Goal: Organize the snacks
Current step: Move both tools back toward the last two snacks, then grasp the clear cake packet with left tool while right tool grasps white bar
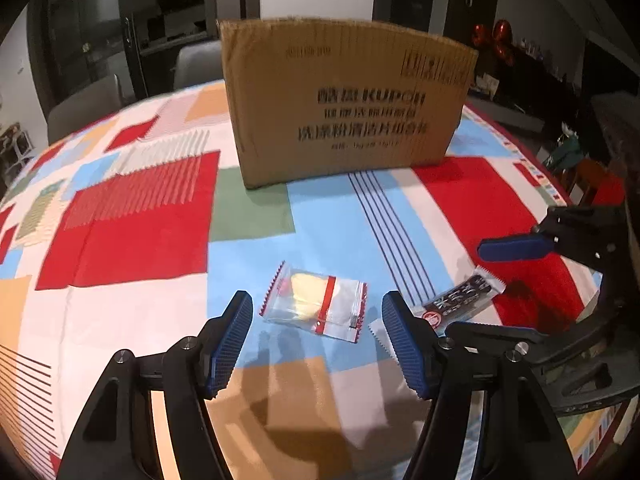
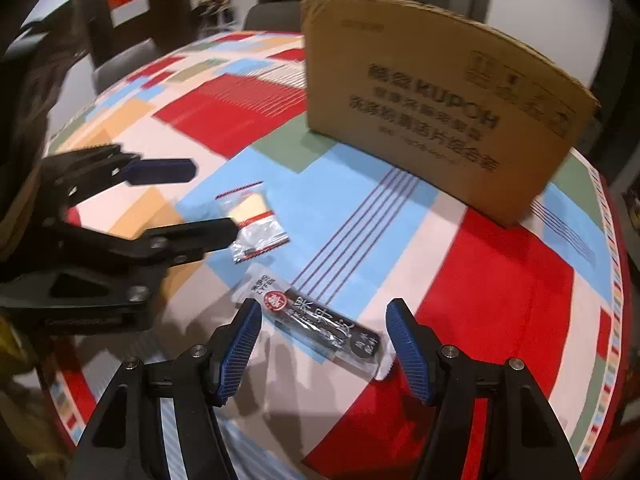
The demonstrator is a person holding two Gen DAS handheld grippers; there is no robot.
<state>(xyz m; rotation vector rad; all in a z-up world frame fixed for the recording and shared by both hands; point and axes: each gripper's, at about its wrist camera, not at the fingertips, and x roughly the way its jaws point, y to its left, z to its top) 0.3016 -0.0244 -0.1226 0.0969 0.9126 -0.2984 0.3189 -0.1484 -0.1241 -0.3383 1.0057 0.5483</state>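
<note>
Both my grippers, left gripper (image 1: 316, 344) and right gripper (image 2: 324, 348), hang open and empty. Clear packet (image 1: 316, 304) and dark packet (image 2: 320, 328) lie flat before the box (image 1: 344, 100). They look light, crinkly and slippery; I'd pinch across their narrow middles.

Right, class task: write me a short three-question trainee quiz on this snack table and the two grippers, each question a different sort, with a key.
1. True or false: the left gripper is shut on the clear packet.
2. Which snack lies in front of the right gripper? A) the dark bar packet B) the clear packet C) a tin
3. Fill in: behind both snacks, on the patterned tablecloth, stands a cardboard ____.

Key: 1 false, its jaws stand open with the packet lying ahead of them; 2 A; 3 box.
</note>
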